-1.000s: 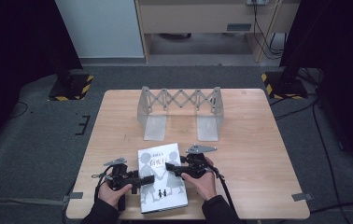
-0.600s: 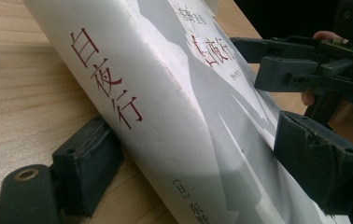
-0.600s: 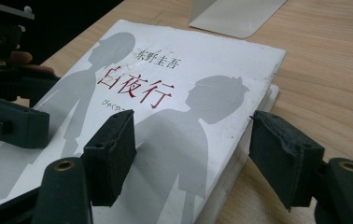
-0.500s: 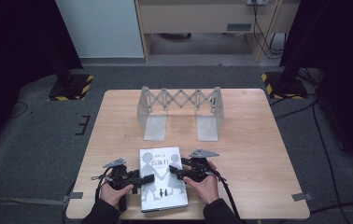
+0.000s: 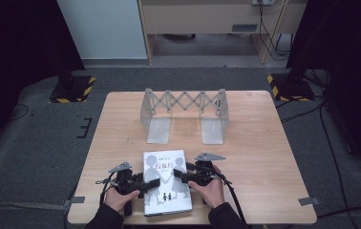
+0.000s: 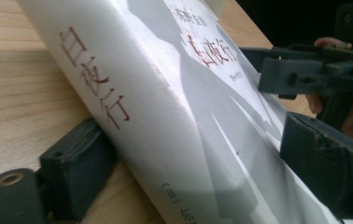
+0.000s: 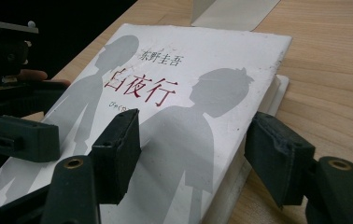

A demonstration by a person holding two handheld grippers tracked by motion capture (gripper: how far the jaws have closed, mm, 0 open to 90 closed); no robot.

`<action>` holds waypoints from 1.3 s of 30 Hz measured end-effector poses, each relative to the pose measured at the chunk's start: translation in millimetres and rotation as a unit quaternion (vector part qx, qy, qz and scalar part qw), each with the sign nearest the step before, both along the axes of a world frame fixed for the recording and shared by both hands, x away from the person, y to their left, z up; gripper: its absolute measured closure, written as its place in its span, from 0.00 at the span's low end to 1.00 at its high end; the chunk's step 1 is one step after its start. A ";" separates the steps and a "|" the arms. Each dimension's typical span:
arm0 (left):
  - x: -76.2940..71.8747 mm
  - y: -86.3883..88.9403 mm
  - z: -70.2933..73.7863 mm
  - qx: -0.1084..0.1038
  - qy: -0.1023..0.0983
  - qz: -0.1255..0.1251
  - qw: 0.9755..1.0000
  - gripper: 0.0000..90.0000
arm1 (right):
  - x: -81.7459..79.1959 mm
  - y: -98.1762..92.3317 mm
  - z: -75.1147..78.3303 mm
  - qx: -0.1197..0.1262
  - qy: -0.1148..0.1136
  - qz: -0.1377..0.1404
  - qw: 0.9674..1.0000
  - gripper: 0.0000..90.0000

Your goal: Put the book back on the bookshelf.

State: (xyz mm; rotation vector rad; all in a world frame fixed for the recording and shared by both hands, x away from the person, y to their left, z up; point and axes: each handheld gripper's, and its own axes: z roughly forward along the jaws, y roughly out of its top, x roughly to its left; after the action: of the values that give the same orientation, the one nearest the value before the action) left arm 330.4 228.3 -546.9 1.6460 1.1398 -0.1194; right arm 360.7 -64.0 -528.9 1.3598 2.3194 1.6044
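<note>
At six o'clock on the surface (image 5: 264, 143) lies the book (image 5: 165, 183) — left tool (image 6: 184, 154) clamps its spine, lifting that edge; right tool (image 7: 193, 154) straddles the opposite edge, jaws having just closed slightly, not gripping. The rack (image 5: 183, 114) at twelve o'clock awaits — lifting barely begun.

White book (image 5: 165, 182) flat on table (image 5: 264, 157)

Book (image 5: 166, 183) at table's (image 5: 264, 157) near edge between both hand-held grippers, folding rack (image 5: 184, 114) behind it.

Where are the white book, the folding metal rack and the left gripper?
white book (image 5: 165, 164): high view, upper cover.
folding metal rack (image 5: 184, 101): high view, criss-cross lattice.
left gripper (image 5: 153, 183): high view, between its jaw tips.
</note>
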 end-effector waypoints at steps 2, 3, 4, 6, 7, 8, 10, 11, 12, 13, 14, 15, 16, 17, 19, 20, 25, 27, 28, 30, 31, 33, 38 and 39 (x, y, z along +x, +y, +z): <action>1.4 2.0 -0.5 -0.009 0.009 0.006 1.000 0.13 | 0.0 0.0 -0.1 0.000 0.000 -0.001 1.000 0.40; 1.9 2.7 -0.1 -0.010 0.013 0.008 1.000 0.15 | 0.0 0.0 -0.1 0.000 0.000 -0.001 1.000 0.40; 2.0 2.8 0.2 -0.008 0.014 0.007 1.000 0.16 | 0.4 0.0 -0.4 0.000 0.000 0.000 1.000 0.40; 2.3 3.3 1.1 -0.008 0.021 0.011 1.000 0.17 | 1.1 0.1 -0.8 0.003 0.004 0.001 1.000 0.41; 2.5 3.6 1.4 -0.007 0.022 0.010 1.000 0.18 | 1.2 0.4 -0.8 0.004 0.006 0.003 1.000 0.41; 2.5 4.1 1.7 -0.007 0.024 0.009 1.000 0.18 | 1.3 0.7 -1.1 0.007 0.008 0.004 1.000 0.42; 2.6 5.2 2.0 -0.006 0.026 0.007 1.000 0.19 | 1.7 1.4 -2.0 0.012 0.007 0.006 1.000 0.42; 2.5 5.4 2.5 -0.005 0.028 0.007 1.000 0.19 | 2.0 1.8 -2.7 0.014 0.004 0.007 1.000 0.42; 2.6 5.9 3.3 -0.002 0.031 0.004 0.999 0.19 | 1.8 2.2 -2.6 0.014 0.002 0.008 1.000 0.42; 2.9 5.9 4.2 0.000 0.035 0.004 0.999 0.19 | 1.4 2.6 -2.3 0.013 0.001 0.010 1.000 0.42; 3.2 6.3 5.0 0.001 0.037 0.002 0.999 0.19 | 1.2 3.2 -1.9 0.013 -0.001 0.011 1.000 0.42; 3.4 6.7 5.5 0.001 0.038 0.000 0.999 0.20 | 1.0 3.6 -1.4 0.013 -0.002 0.012 1.000 0.42; 3.6 7.0 6.5 0.000 0.038 -0.001 0.999 0.20 | 1.1 3.7 -1.0 0.013 -0.004 0.013 1.000 0.42; 3.7 7.2 6.9 0.000 0.037 -0.002 0.999 0.20 | 1.2 3.8 -0.5 0.014 -0.006 0.013 1.000 0.42; 4.2 7.4 7.3 -0.008 0.035 -0.007 0.999 0.21 | 1.8 3.2 -0.3 0.019 -0.004 0.013 1.000 0.43; 4.1 6.9 8.0 -0.013 0.033 -0.008 0.999 0.21 | 2.3 2.5 -0.6 0.027 0.000 0.012 1.000 0.44; 4.5 5.6 10.5 -0.009 0.023 -0.015 1.000 0.21 | 3.7 -1.6 -1.0 0.042 0.001 0.016 0.999 0.46; 4.5 4.7 9.9 -0.008 0.029 -0.013 0.999 0.20 | 3.5 -2.2 0.0 0.043 -0.001 0.018 0.999 0.49; 4.8 4.6 9.4 -0.006 0.030 -0.014 0.999 0.20 | 3.8 -2.5 0.5 0.042 -0.005 0.019 0.999 0.50; 5.9 4.7 9.2 -0.004 0.030 -0.019 0.999 0.19 | 3.8 -3.2 1.6 0.041 -0.006 0.021 0.999 0.52; 6.3 4.2 9.3 -0.005 0.028 -0.018 0.999 0.19 | 3.7 -3.4 2.2 0.041 -0.003 0.020 0.999 0.52; 6.4 3.4 9.2 -0.010 0.024 -0.021 0.999 0.19 | 4.6 -4.8 2.0 0.042 -0.004 0.021 0.999 0.52; 5.0 2.3 12.5 -0.013 0.013 -0.033 0.999 0.20 | 4.6 -6.3 3.1 0.054 -0.010 0.028 0.998 0.53; 4.7 2.1 13.1 -0.013 0.011 -0.034 0.999 0.20 | 4.0 -6.3 3.9 0.055 -0.011 0.028 0.998 0.53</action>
State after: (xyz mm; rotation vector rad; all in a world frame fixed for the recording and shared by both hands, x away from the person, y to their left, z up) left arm 335.1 230.4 -533.8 1.6647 1.0938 -0.1957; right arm 364.7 -70.3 -525.0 1.3007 2.3089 1.7778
